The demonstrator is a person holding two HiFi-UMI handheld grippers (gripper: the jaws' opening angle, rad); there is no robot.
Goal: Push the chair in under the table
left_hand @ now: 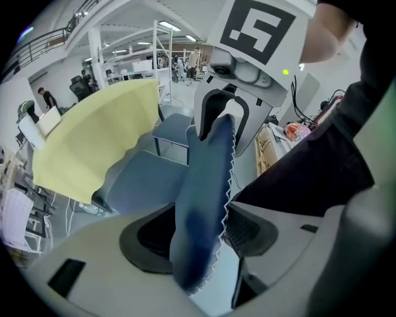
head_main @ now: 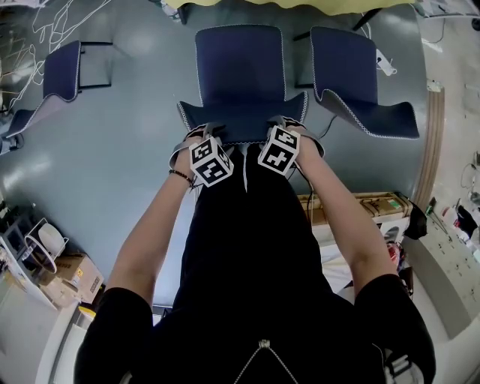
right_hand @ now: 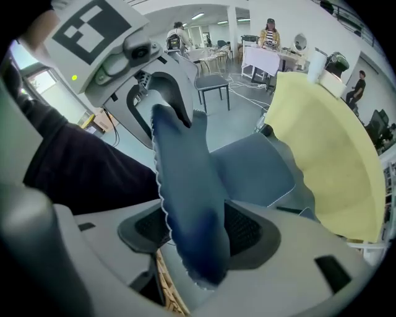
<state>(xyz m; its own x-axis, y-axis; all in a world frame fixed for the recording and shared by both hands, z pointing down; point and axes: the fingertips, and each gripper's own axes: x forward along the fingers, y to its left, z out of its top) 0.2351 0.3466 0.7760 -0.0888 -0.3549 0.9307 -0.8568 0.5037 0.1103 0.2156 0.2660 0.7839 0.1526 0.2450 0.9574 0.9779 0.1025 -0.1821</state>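
**Both hand-held grippers astride the chair's backrest**

My left hand-held gripper (head_main: 199, 136) (left_hand: 201, 232) points steeply down with its jaws spread. The top edge of the backrest (head_main: 244, 118) (left_hand: 207, 186) stands between its dark pads, and a gap shows on one side. My right hand-held gripper (head_main: 289, 129) (right_hand: 198, 229) is just beside it at centre frame, also spread wide and straddling the same scallop-stitched edge (right_hand: 185, 179).

The backrest belongs to the dark blue fabric chair (head_main: 240, 64), which sits at upper centre of the head view. Its seat reaches toward the yellow desk (head_main: 300, 4) (left_hand: 93, 136) (right_hand: 328, 136) along the top edge and is not yet under it.

Two similar blue chairs flank it, at upper left (head_main: 61, 71) and upper right (head_main: 349, 71), on the grey floor (head_main: 127, 150).
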